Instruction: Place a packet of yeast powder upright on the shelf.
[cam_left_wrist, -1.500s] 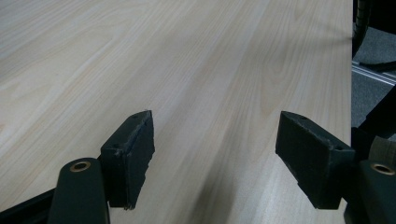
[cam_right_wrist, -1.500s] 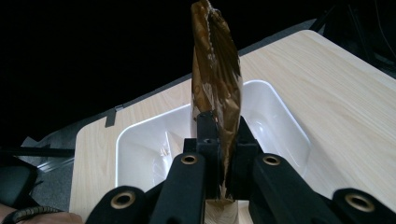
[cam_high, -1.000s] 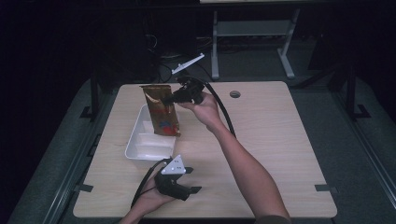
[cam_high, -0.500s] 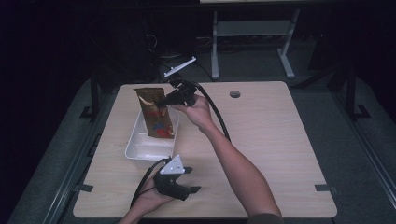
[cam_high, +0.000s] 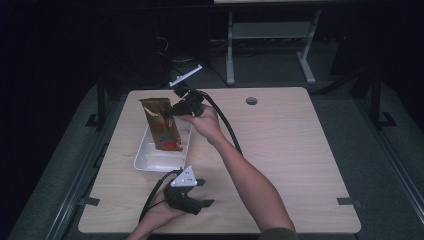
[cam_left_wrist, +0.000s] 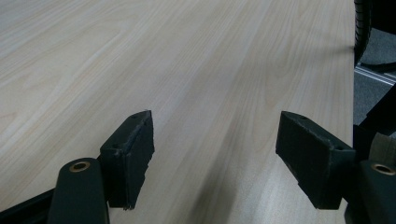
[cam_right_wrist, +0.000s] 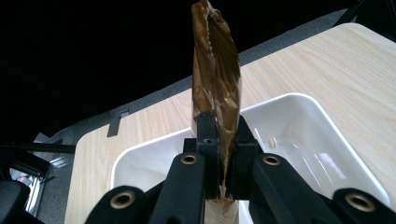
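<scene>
A brown foil snack packet with a red patch near its lower end hangs above a white tray on the left part of the table. My right gripper is shut on the packet's right edge and holds it over the tray. In the right gripper view the packet rises edge-on from between the closed jaws, with the tray beneath. My left gripper rests near the table's front edge, pointing right. Its jaws stand wide apart over bare wood, with nothing between them.
The light wooden table has a round cable hole at the back. A small white plate sticks out past the far edge. A grey metal frame stands on the dark floor behind. A black cable trails along the right forearm.
The right gripper has carried the packet leftward and a little lower, so it now hangs over the tray's middle. The left gripper has stayed in place.
</scene>
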